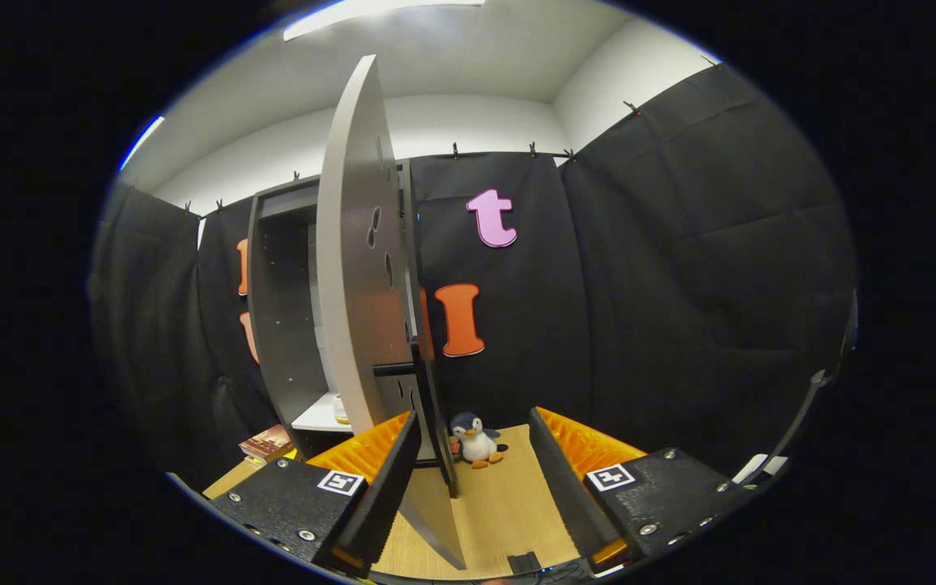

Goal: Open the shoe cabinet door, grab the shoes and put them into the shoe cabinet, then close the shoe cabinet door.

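Far left, low: small stack of books (pixel 266 444) on wooden table (pixel 494 504), partly cut off. Next, shoe cabinet (pixel 283 325), dark, open-fronted, pale shelf (pixel 320 416) inside; something small sits on shelf, too hidden to name. Cabinet door (pixel 358 268) swung out edge-on, blocking most of interior; its lower edge runs down between fingers, nearer left one. Gripper (pixel 474 479) spread wide, grasping nothing. Beyond fingers: plush penguin (pixel 476 440) on table. Shoes: cannot make out.
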### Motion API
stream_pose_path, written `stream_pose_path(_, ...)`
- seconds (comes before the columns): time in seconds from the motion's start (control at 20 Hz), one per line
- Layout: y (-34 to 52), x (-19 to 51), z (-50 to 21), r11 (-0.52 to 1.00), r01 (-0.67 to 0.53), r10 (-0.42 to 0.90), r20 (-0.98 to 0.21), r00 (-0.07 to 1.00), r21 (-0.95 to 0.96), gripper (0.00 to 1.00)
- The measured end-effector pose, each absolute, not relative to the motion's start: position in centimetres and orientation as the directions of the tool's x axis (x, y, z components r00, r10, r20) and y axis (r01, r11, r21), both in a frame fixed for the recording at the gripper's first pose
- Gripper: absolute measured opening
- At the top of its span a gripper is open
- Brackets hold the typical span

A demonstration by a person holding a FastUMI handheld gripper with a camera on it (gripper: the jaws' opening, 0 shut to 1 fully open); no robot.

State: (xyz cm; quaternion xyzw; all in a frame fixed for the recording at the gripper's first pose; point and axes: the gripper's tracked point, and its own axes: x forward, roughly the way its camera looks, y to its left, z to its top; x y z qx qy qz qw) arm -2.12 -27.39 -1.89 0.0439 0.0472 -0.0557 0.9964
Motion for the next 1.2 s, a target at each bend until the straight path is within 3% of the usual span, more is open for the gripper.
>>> stream_pose_path(0.3,-26.8,-1.0,-2.1,0.996,0.045,-0.039,-0.086,0.996,0.074,0.85)
stream_pose_path(0.7,-26.1,-1.0,-1.8,0.995,0.04,-0.033,-0.078,0.996,0.093,0.84)
stream_pose_path(1.2,-18.9,-0.8,-2.0,0.991,-0.08,0.089,-0.081,0.993,0.109,0.84)
